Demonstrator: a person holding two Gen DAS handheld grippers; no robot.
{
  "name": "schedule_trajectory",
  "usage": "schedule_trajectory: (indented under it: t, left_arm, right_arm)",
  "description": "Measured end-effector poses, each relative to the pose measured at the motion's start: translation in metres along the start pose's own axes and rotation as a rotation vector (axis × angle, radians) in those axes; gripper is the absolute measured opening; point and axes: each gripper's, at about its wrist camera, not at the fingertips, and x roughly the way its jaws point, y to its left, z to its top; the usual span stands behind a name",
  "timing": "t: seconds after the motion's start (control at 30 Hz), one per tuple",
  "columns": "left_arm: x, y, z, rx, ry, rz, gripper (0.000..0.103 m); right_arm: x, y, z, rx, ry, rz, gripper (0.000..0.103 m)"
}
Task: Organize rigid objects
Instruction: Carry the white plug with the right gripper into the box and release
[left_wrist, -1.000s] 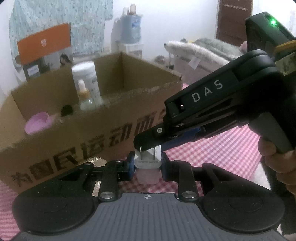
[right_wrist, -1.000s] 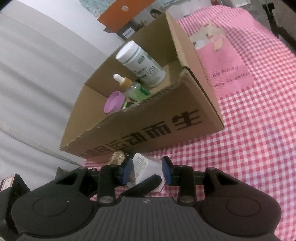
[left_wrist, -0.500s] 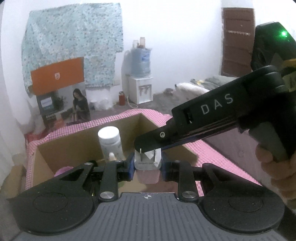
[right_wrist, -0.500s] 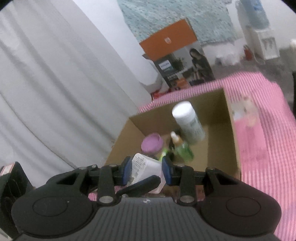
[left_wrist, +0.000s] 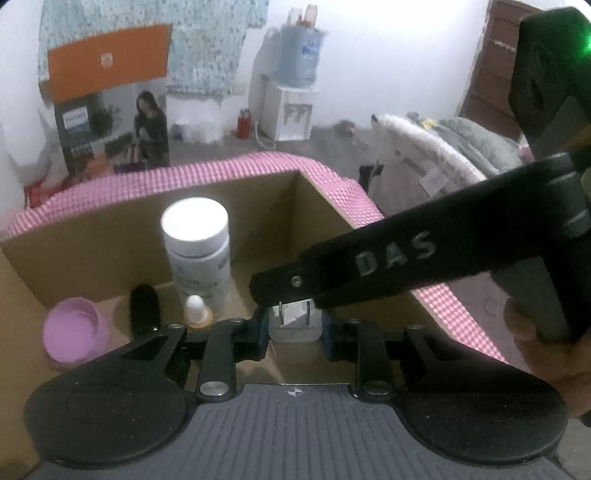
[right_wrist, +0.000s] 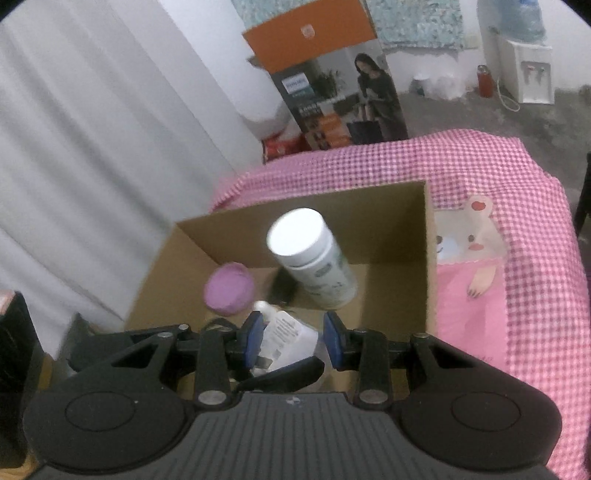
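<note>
A white plug adapter (left_wrist: 293, 325) with two metal prongs is clamped in my left gripper (left_wrist: 294, 330), held above the open cardboard box (left_wrist: 258, 206). My right gripper (right_wrist: 293, 345) comes in from the right and its fingers (right_wrist: 255, 341) stand either side of the same adapter (right_wrist: 286, 341); a left finger crosses under it. Whether the right pads press it is unclear. Inside the box stand a white bottle (left_wrist: 195, 251), a purple cup (left_wrist: 75, 334), a small dropper bottle (left_wrist: 197, 312) and a dark object (left_wrist: 144, 308).
The box sits on a pink checked cloth (right_wrist: 517, 221) with a bear patch (right_wrist: 469, 236). An orange product carton (right_wrist: 325, 74), a white curtain (right_wrist: 92, 147) and a water dispenser (left_wrist: 295, 81) stand behind.
Both grippers have risen with the adapter from in front of the box's printed side to above its open top. The box interior now shows from above.
</note>
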Motion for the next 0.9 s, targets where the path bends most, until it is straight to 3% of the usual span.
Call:
schedule_trajectory:
  t: [0.33,0.7,0.9]
  left_arm:
    - [0.022,-0.007,0.003,0.011,0.054,0.006,0.026]
    - [0.041,-0.002,0.006,-0.041,0.131,0.021,0.027]
    - [0.038,-0.001,0.004,-0.032,0.118,0.035,0.032]
  right_arm:
    - [0.016,-0.008,0.005,-0.079,0.03,-0.057,0.038]
    - [0.017,-0.015,0.004,-0.086,0.017,-0.048,0.038]
    - [0.015,-0.014,0.002,-0.089,0.002,-0.044,0.038]
